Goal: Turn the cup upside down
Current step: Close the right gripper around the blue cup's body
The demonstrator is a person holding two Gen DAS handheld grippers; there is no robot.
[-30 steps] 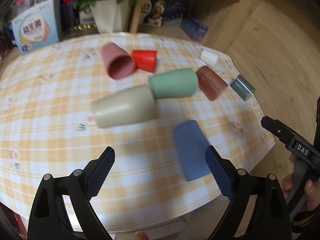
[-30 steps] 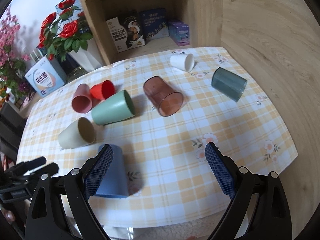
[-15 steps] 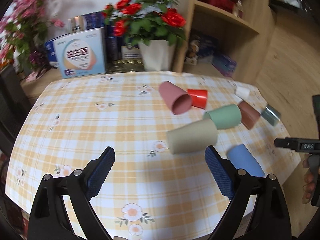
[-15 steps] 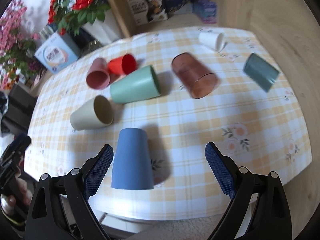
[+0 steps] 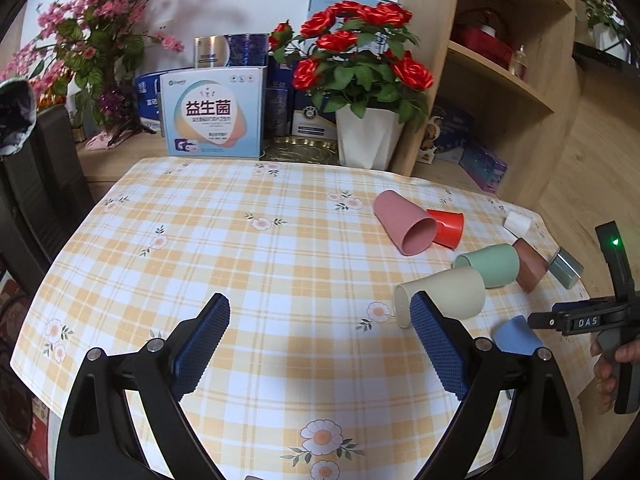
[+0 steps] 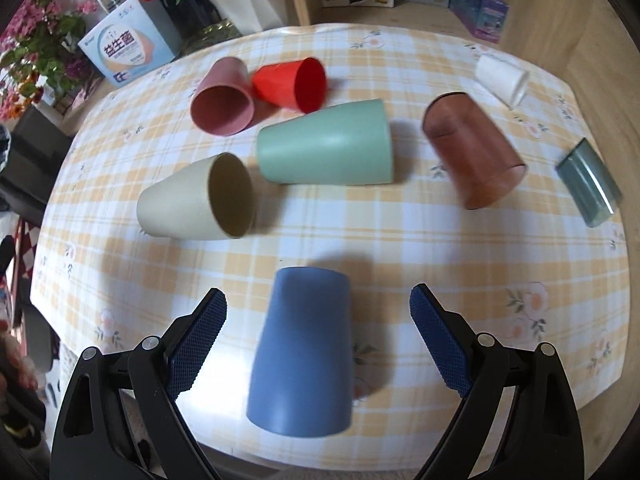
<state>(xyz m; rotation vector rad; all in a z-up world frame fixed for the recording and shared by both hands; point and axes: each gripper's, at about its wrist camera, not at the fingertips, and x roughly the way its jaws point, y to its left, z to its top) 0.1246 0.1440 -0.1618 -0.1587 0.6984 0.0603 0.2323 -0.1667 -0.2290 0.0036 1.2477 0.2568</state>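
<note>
A blue cup (image 6: pixel 304 348) stands upside down near the table's front edge, between the open fingers of my right gripper (image 6: pixel 318 320); no contact shows. It also shows in the left wrist view (image 5: pixel 516 336). Several cups lie on their sides: beige (image 6: pixel 196 200), green (image 6: pixel 328 144), pink (image 6: pixel 222 98), red (image 6: pixel 290 84), brown translucent (image 6: pixel 474 154), white (image 6: pixel 502 78), grey-green (image 6: pixel 590 182). My left gripper (image 5: pixel 320 336) is open and empty over the table's left part, away from the cups.
The table has a yellow checked cloth (image 5: pixel 240 248). Behind it stand a white vase of red roses (image 5: pixel 368 144), a printed box (image 5: pixel 214 116) and a wooden shelf unit (image 5: pixel 500 80). A dark chair (image 5: pixel 36 184) is at the left.
My left gripper has swung left and back, so the cups now sit at its right. My right gripper has moved in over the blue cup, which now lies between its fingers.
</note>
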